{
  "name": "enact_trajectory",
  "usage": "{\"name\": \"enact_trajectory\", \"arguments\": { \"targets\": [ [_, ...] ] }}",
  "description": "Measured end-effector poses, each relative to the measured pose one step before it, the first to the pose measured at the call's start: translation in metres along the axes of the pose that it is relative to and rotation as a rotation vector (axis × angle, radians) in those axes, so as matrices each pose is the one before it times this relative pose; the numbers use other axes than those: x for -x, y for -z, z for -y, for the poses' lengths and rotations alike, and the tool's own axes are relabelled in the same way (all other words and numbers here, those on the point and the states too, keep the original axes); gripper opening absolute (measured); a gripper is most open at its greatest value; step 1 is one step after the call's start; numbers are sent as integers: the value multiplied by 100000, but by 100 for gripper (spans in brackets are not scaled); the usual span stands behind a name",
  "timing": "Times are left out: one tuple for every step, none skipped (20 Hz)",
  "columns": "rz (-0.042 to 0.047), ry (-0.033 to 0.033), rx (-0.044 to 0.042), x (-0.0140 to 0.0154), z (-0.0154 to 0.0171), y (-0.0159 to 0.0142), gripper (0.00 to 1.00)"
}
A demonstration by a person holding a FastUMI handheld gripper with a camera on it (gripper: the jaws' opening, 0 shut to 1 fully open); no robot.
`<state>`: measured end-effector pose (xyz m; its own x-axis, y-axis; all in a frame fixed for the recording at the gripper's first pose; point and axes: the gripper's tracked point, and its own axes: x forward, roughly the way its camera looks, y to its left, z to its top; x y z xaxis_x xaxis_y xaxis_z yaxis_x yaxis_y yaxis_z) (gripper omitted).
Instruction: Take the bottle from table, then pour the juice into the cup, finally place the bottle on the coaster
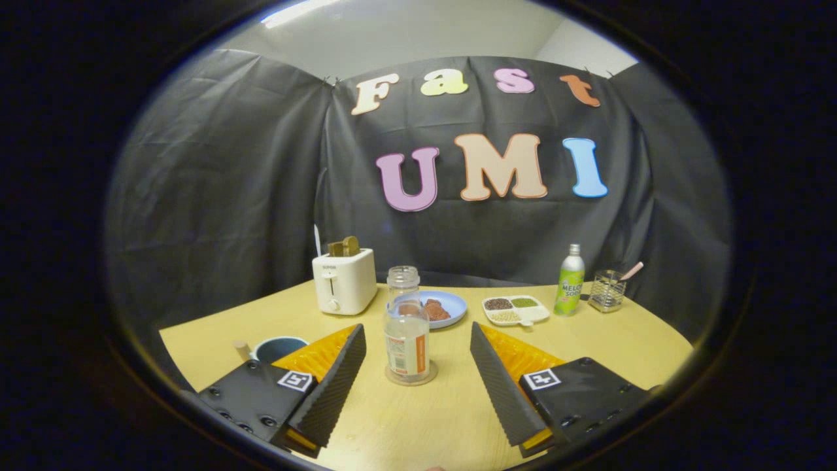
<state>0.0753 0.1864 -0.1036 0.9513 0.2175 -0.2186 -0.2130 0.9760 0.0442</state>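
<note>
Tongs: the tongs (418, 350) are spread wide and released, both fingers clear of everything.
Bottle: a clear plastic bottle with a white-and-orange label (407, 327) stands upright between the two fingers, touching neither; no cap visible on its neck.
Coaster: a round clear coaster (410, 380) lies under the bottle's base, its edge showing around it.
Cup: a dark teal cup (280, 348) sits just beside the left finger, partly hidden by it.
Tabletop: a pale yellow wooden tabletop (614, 340) carries everything.
Beyond the bottle: a white toaster with toast in its slots (344, 280); a light blue plate with reddish food (439, 307); a white divided dish of grains (514, 309); a green soda bottle with a silver cap (569, 280); a wire mesh holder (606, 290) with a pink-handled utensil.
</note>
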Motion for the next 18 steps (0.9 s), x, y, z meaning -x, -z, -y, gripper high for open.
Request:
{"name": "enact_trajectory", "arguments": {
  "targets": [
    [1598, 440, -752, 754, 124, -965, 100],
    [1799, 646, 353, 681, 162, -975, 100],
    [1775, 863, 1212, 616, 212, -931, 100],
    [1029, 671, 1620, 605, 224, -710, 100],
    [378, 573, 1509, 592, 242, -595, 100],
    [149, 370, 1175, 708, 106, -578, 100],
    [221, 163, 613, 614, -10, -581, 100],
    [321, -79, 706, 624, -14, -570, 100],
    [371, 502, 1111, 570, 161, -481, 100],
    [769, 739, 1298, 546, 234, -471, 100],
    [690, 767, 1427, 456, 159, -446, 100],
    [242, 584, 877, 320, 98, -272, 100],
    [-458, -139, 381, 270, -202, 77, 100],
    [-862, -685, -523, 192, -379, 158, 100],
    [-1037, -1117, -1047, 258, -447, 136, 100],
    [-536, -1128, -1044, 153, -392, 28, 100],
    [60, -579, -389, 146, -187, -130, 100],
    [561, 160, 253, 163, 138, -250, 100]
  ]
}}
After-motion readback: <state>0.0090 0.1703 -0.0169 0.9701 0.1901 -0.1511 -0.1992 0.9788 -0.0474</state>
